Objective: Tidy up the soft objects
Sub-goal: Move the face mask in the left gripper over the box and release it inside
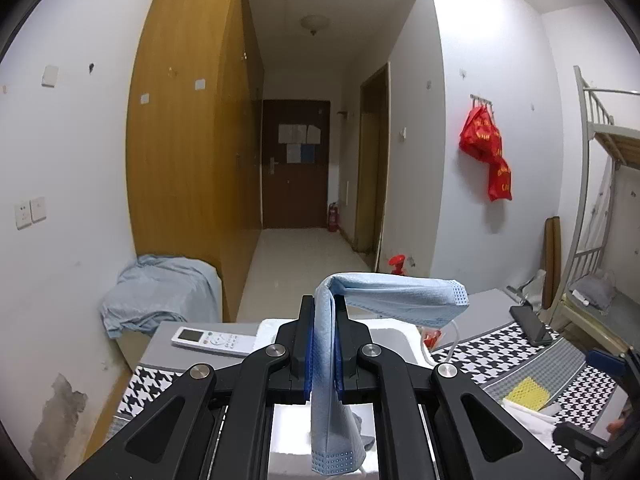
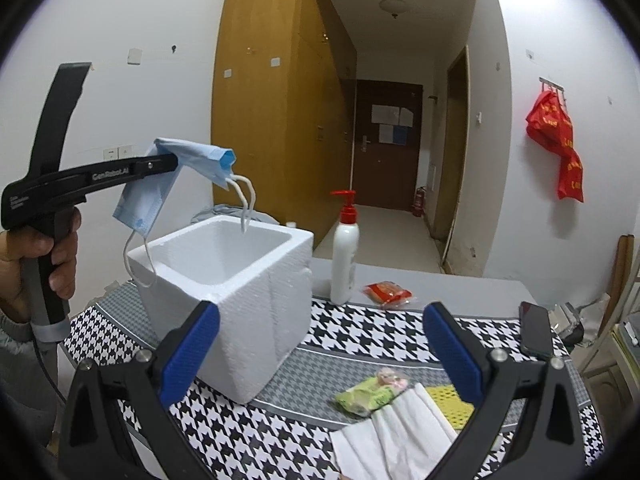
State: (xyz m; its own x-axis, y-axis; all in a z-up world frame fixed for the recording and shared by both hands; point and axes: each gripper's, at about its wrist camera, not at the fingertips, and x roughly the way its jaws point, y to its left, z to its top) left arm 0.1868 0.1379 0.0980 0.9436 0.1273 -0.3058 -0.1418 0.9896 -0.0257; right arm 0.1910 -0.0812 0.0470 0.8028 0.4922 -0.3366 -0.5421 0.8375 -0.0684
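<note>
My left gripper (image 1: 325, 320) is shut on a light blue face mask (image 1: 400, 292), which drapes over both sides of the fingers. In the right wrist view the left gripper (image 2: 168, 162) holds the mask (image 2: 188, 160) above the open white foam box (image 2: 232, 272), its ear loops hanging over the box's rim. My right gripper (image 2: 320, 352) is open and empty, low over the table. Between its fingers lie a white folded cloth (image 2: 396, 432), a green packet (image 2: 368, 394) and a yellow sponge (image 2: 448, 402).
The checkered table mat (image 2: 360, 332) carries a white pump bottle (image 2: 345, 252), a red packet (image 2: 388, 293) and a black phone (image 2: 535, 330). A remote control (image 1: 212, 340) lies beyond the box. A bunk bed (image 1: 600, 200) stands at the right.
</note>
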